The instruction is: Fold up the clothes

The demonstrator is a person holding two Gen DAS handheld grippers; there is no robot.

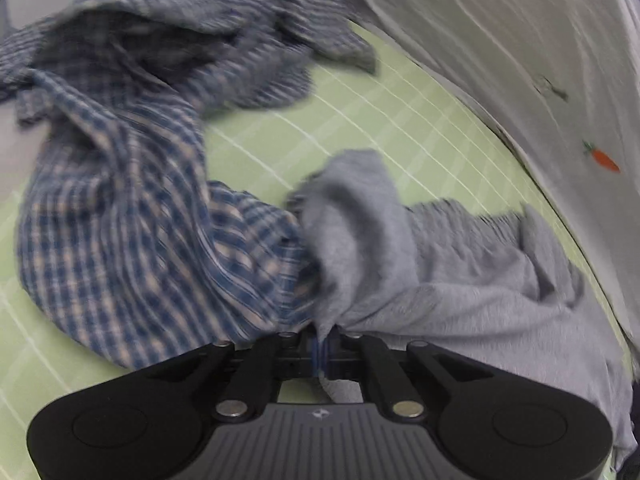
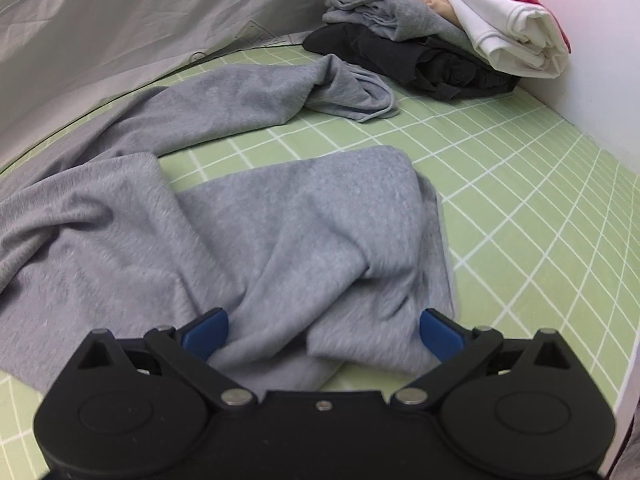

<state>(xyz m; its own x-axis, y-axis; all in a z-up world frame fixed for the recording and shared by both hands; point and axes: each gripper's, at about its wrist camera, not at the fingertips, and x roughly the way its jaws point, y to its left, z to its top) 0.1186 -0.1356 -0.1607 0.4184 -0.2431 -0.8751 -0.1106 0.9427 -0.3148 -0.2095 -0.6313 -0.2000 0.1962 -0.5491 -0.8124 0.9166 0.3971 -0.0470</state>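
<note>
The grey garment (image 2: 280, 216) lies rumpled on the green grid mat (image 2: 520, 184), one long part trailing off toward 11 o'clock in the right wrist view. It looks a soft, light jersey knit: limp, apt to bunch and drag, and best taken at a hem or corner, with both edges held so it can be drawn flat.

The left hand-held gripper (image 1: 322, 350) has its fingers closed on a pinch of that grey cloth, which gathers into tight folds just ahead of it. The right hand-held gripper (image 2: 324, 330) stands wide apart, its blue pads (image 2: 208, 332) on either side of a fold near the garment's edge, clamping nothing yet.

Only the left view shows a blue checked shirt (image 1: 132, 208), crumpled from 9 to 12 o'clock and touching the grey cloth; it is blurred. Only the right view shows a stack of folded clothes (image 2: 440, 36) at 1 o'clock, well apart.
</note>
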